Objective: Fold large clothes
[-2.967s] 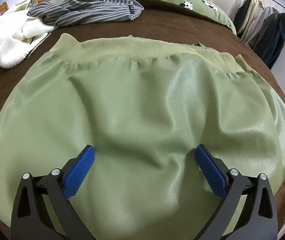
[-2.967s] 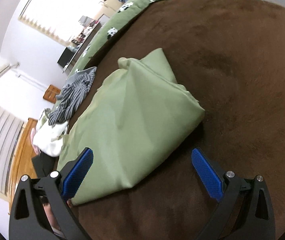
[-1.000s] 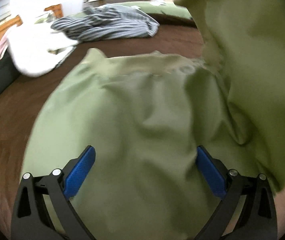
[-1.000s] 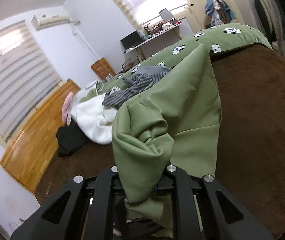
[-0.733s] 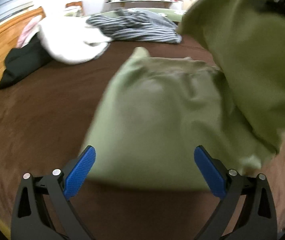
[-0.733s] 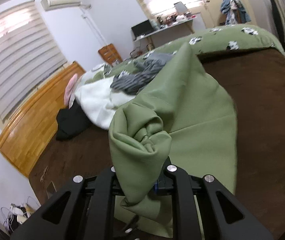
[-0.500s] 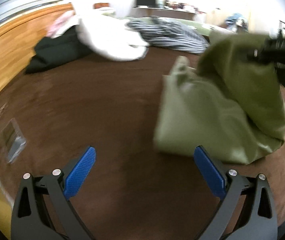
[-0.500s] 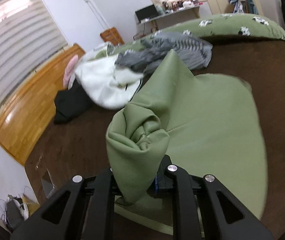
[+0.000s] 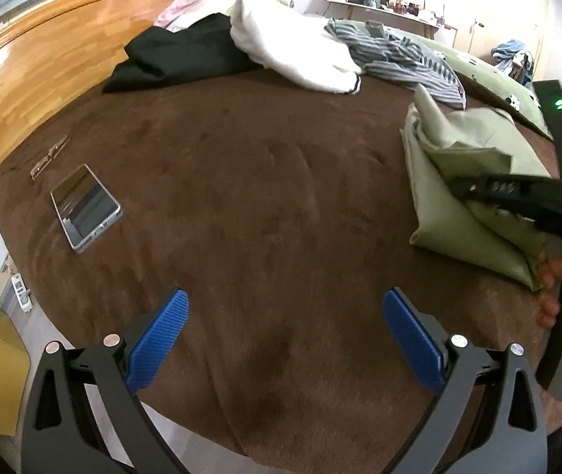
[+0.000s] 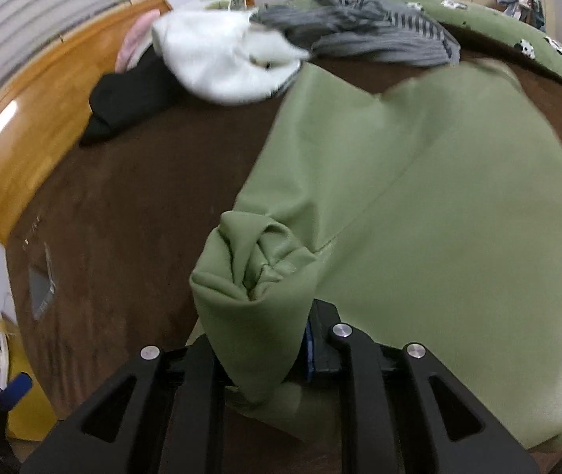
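Observation:
A large olive-green garment (image 10: 439,197) lies folded over on the brown bed cover (image 9: 261,197); in the left wrist view the garment (image 9: 446,213) sits at the far right. My right gripper (image 10: 269,339) is shut on a bunched fold of it (image 10: 253,268), which hides the pads. The left wrist view shows that right gripper (image 9: 462,187) low over the garment, a person's hand (image 9: 557,276) behind it. My left gripper (image 9: 285,304) is open over bare bed cover, well left of the garment, with nothing between its blue pads (image 9: 158,335).
A phone (image 9: 83,207) lies on the bed cover at the left. Black (image 9: 178,59), white (image 9: 296,51) and grey striped (image 9: 399,57) clothes are piled at the far side by the wooden headboard (image 9: 44,59). A green spotted duvet (image 9: 494,75) borders the far right.
My left gripper has swung left off the garment to bare bed cover. My right gripper has carried the pinched fold down and across, laying that part over the rest of the garment.

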`<action>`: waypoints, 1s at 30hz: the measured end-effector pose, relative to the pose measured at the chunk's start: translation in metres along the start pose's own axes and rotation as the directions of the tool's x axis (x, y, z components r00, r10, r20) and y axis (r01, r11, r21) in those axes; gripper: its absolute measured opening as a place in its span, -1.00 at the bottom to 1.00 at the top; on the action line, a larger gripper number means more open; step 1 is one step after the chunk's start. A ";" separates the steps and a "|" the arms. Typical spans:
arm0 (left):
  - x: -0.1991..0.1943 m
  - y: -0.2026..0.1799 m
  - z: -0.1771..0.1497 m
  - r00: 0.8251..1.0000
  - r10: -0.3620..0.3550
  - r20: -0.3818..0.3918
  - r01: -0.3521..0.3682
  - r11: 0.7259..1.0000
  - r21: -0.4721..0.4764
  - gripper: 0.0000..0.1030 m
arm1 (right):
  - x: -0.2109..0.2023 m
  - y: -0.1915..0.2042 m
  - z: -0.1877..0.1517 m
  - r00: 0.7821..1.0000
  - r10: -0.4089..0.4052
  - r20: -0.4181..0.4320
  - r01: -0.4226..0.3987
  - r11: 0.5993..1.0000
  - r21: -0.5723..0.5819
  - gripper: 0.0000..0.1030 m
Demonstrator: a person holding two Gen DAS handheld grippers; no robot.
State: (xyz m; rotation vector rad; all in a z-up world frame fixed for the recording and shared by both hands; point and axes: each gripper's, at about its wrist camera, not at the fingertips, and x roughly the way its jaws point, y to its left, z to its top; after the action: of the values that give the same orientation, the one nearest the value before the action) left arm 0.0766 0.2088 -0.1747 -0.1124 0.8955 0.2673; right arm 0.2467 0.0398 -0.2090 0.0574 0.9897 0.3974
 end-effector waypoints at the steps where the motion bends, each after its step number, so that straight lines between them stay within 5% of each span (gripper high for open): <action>1: 0.001 0.000 -0.002 1.000 -0.003 -0.004 0.003 1.000 0.002 0.87 | 0.003 0.001 -0.003 1.000 -0.014 -0.002 0.014 1.000 -0.009 -0.68; 12: 0.000 0.003 -0.006 1.000 -0.016 -0.013 0.016 1.000 -0.010 0.87 | 0.008 0.004 -0.008 0.999 -0.045 -0.009 0.045 0.998 -0.054 -0.64; 21: -0.005 0.013 -0.019 0.999 -0.008 -0.037 0.008 1.000 0.003 0.87 | 0.002 0.004 -0.005 0.999 -0.039 0.000 0.039 0.997 -0.064 -0.37; 25: -0.011 0.023 -0.025 0.999 0.011 -0.045 -0.012 1.000 -0.010 0.87 | -0.009 0.010 -0.001 0.997 0.068 -0.020 -0.069 0.995 -0.078 0.59; 30: -0.024 0.037 -0.023 0.999 0.033 -0.033 -0.035 0.998 -0.049 0.87 | -0.041 0.017 0.003 0.986 0.163 0.018 -0.161 0.983 -0.086 0.64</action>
State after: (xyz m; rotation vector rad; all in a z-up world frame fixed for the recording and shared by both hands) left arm 0.0346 0.2350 -0.1698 -0.1476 0.9233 0.3205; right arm 0.2238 0.0412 -0.1707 0.0669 0.9459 0.5865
